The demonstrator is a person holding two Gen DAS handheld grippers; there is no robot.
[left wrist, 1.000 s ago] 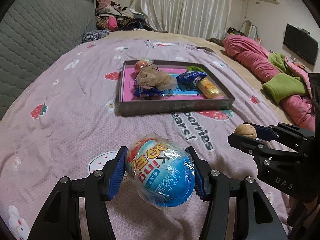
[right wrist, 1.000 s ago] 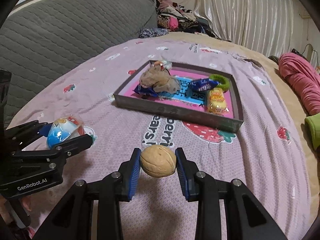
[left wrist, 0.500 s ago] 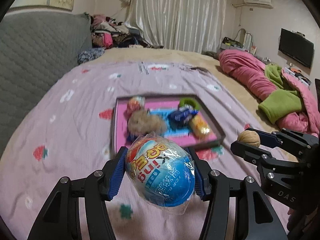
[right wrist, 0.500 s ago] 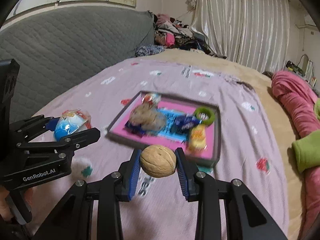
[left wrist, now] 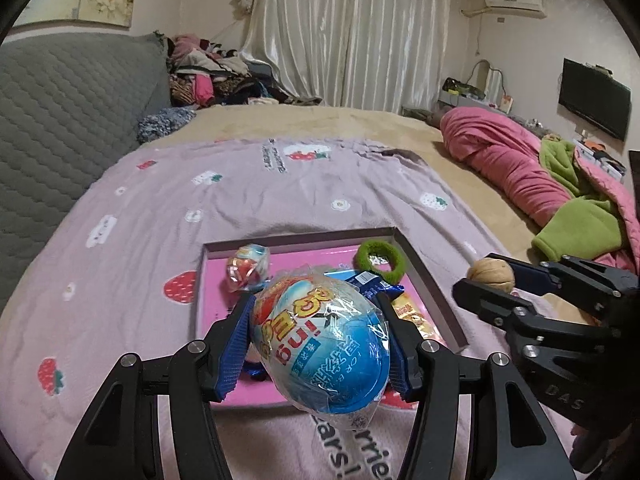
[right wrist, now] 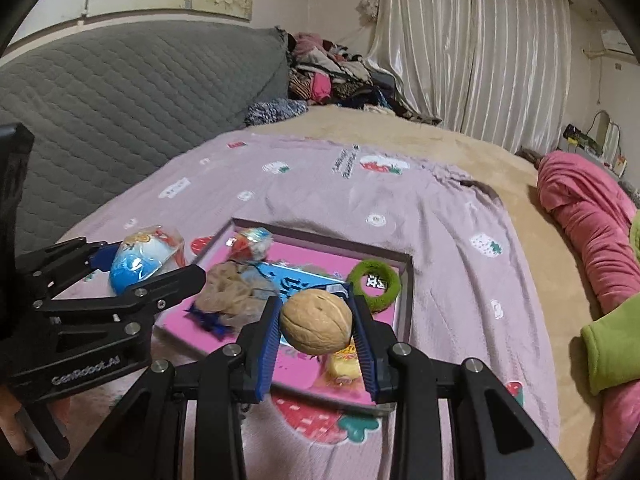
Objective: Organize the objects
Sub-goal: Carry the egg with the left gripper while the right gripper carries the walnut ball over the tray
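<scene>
Bed (left wrist: 280,184) bears strawberry blanket (right wrist: 320,184), tray (right wrist: 406,304) on it

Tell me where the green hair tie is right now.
The green hair tie lies inside the grey tray, at its far right corner in the right wrist view, just beyond the walnut held in the right gripper.

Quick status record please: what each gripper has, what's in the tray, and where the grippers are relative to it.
left gripper: shut on wrapped toy egg
right gripper: shut on walnut
tray: on the pink strawberry blanket, open-topped
tray contents: small wrapped egg, beige crumpled cloth, green ring, yellow packet, blue wrapper
gripper positions: both held above the tray's near side
</scene>
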